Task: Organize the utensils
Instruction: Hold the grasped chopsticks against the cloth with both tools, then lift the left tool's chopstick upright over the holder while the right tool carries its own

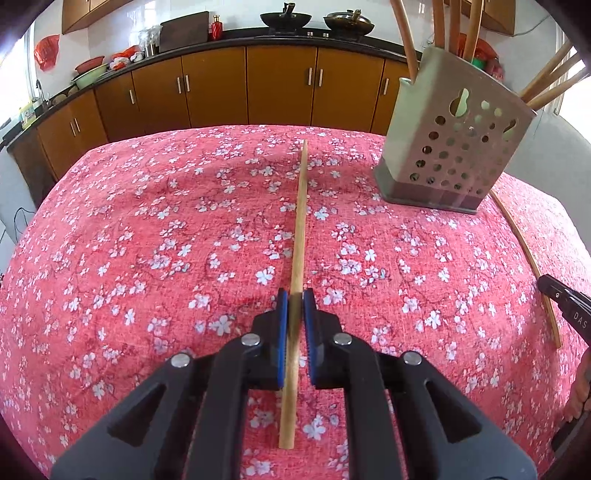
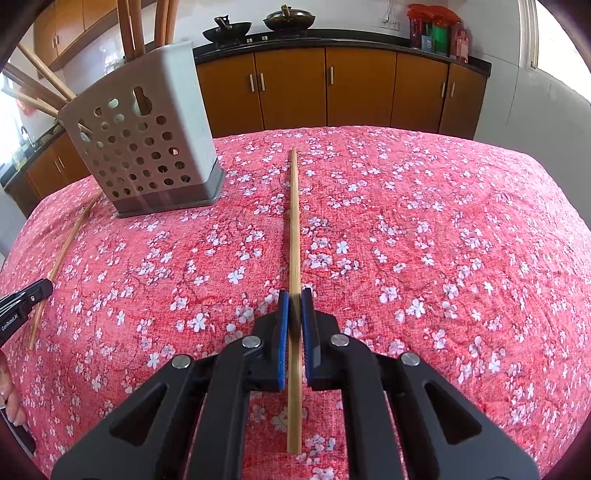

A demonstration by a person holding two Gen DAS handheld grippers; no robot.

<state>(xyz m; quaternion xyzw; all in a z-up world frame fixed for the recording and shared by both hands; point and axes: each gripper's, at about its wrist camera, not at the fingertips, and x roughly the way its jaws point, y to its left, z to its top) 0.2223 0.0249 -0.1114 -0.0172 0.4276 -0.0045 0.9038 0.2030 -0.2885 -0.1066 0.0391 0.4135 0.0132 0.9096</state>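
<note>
The left gripper [image 1: 295, 295], black with blue pads, has its jaws drawn in narrow on a long pale wooden chopstick [image 1: 299, 229]. The stick runs between the pads, its near end sticking out behind them and its far end reaching toward the far edge of the table. The right gripper [image 2: 294, 295], of the same make, likewise clamps a second slim wooden chopstick [image 2: 294, 221], which passes through its pads and points at the far edge too. Whether either stick lies on the cloth or is just clear of it cannot be told.

Both grippers stand over a table covered with a red cloth printed with small white blossoms [image 1: 147, 221]. Between the two grippers, nearer the far edge, a grey perforated utensil holder [image 1: 454, 147] stands upright on the cloth, with several wooden chopsticks [image 1: 443, 26] standing and leaning in it. The holder is well apart from both held sticks.

At the right edge of the left view, the tip of the right gripper and its stick show; part of a hand shows below it.

Beyond the table run brown kitchen cabinets [image 1: 221, 81] under a dark counter with two black woks [image 1: 284, 18].
</note>
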